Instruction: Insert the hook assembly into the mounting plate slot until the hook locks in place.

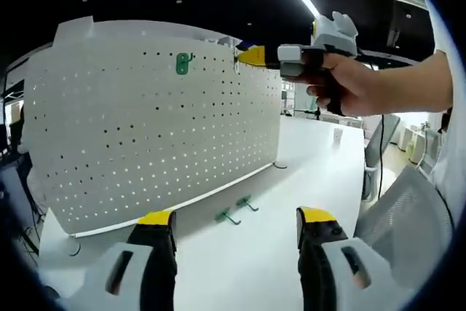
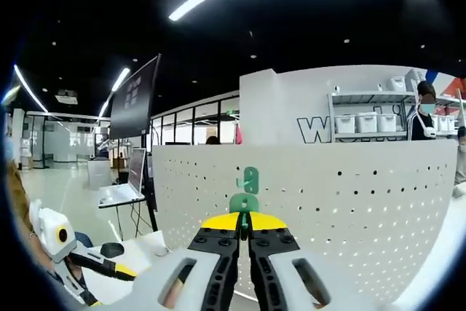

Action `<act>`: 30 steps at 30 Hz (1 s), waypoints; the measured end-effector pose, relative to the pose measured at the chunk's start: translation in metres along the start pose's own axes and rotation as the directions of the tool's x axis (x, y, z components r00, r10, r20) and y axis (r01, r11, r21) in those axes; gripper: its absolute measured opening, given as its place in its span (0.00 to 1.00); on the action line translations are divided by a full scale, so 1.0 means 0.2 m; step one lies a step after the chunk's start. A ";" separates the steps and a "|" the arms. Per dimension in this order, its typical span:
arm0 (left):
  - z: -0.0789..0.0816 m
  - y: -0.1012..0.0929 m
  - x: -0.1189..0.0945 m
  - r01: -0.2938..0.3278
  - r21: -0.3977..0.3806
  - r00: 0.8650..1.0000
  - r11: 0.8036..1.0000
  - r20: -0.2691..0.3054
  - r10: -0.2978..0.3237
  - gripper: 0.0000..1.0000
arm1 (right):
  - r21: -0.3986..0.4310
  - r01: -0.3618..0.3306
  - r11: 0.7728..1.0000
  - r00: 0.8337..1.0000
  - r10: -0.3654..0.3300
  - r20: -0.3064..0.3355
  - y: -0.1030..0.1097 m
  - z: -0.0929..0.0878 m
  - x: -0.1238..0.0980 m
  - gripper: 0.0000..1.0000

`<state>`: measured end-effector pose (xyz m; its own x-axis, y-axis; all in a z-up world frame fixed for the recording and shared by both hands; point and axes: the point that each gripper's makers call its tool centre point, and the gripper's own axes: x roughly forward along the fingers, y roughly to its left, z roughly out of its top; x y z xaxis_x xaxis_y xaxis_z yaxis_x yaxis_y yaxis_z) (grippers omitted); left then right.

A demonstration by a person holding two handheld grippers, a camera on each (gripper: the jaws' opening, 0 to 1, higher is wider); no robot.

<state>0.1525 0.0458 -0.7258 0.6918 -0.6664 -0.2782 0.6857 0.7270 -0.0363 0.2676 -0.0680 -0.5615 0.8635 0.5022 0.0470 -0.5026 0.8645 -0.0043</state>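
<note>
The white pegboard point(image 1: 145, 129) stands upright on the tabletop point(image 1: 291, 180) with 1 green hook point(image 1: 182, 63) already hung upright, the right gripper point(image 2: 245, 218) pinching another green hook point(image 2: 244, 203) upright against it, 2 spare hooks point(image 1: 237, 210) lying flat below, left gripper point(image 1: 237, 225) jaws spread.

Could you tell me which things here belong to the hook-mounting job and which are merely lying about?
Belonging to the job:
- white pegboard
- green hook pinched in the right gripper
- green hook already mounted on the board
- two spare green hooks on the table

Lying about:
- office chair
- shelf of white bins
- laptop
- left gripper, open and idle
</note>
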 end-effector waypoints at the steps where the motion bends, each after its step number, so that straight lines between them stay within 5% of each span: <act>1: -0.01 0.00 -0.01 -0.002 0.000 1.000 1.000 -0.003 0.001 0.69 | -0.001 0.007 1.000 1.000 -0.007 0.000 -0.01 0.00 0.00 0.00; 30: -0.12 -0.01 -0.04 -0.009 0.014 0.999 1.000 -0.047 0.010 0.71 | 0.030 0.155 0.987 0.988 -0.155 -0.007 -0.17 0.01 0.17 0.00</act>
<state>0.1410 0.0543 -0.7458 0.6871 -0.6508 -0.3232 0.6824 0.7307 -0.0206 0.3139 -0.0811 -0.5572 0.9312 0.3624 0.0398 -0.3638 0.9309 0.0333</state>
